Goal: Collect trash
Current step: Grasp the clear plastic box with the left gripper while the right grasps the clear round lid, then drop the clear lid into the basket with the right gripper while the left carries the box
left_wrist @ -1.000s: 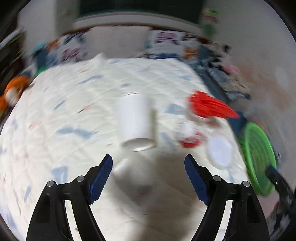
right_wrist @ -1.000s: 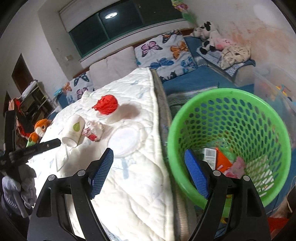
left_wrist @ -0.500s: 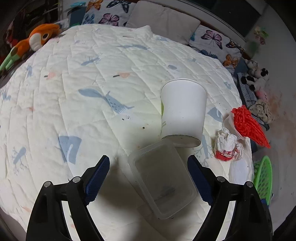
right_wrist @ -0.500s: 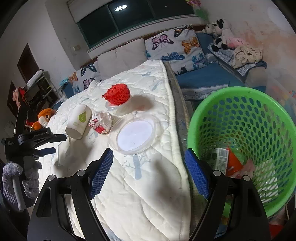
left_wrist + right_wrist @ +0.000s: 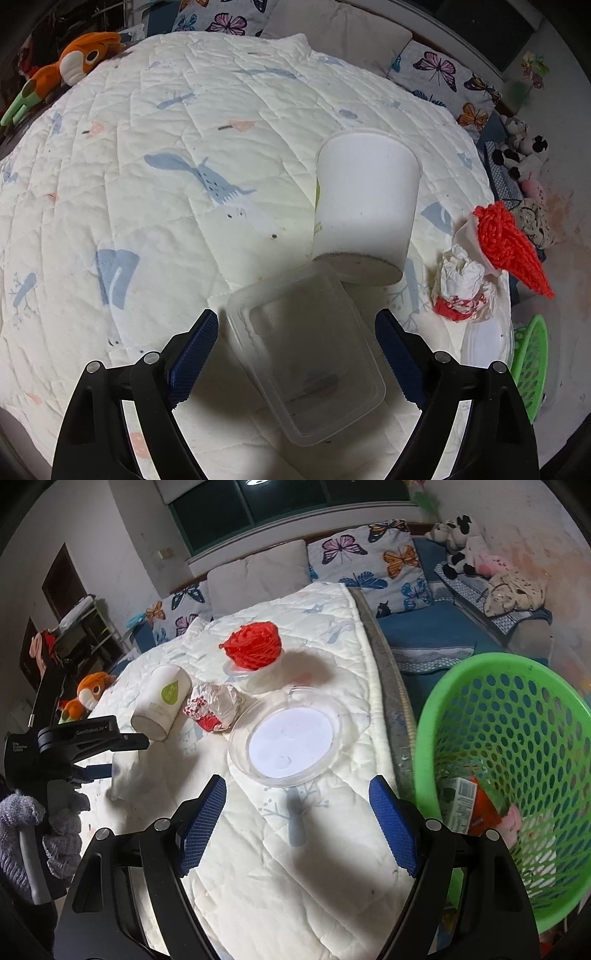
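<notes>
Left gripper (image 5: pixel 295 354), jaws spread wide, poised over a clear rectangular plastic container (image 5: pixel 306 358) on the quilted bed (image 5: pixel 147 147); paper cup (image 5: pixel 364 206) lying at 12 o'clock, crumpled wrapper (image 5: pixel 461 284) at 2 o'clock.

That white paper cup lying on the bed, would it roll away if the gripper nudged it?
Probably: the paper cup lies on its side, so it could roll, likely curving since it tapers. It looks empty and light. The soft quilt and the clear plastic lid touching its base may slow it.
</notes>
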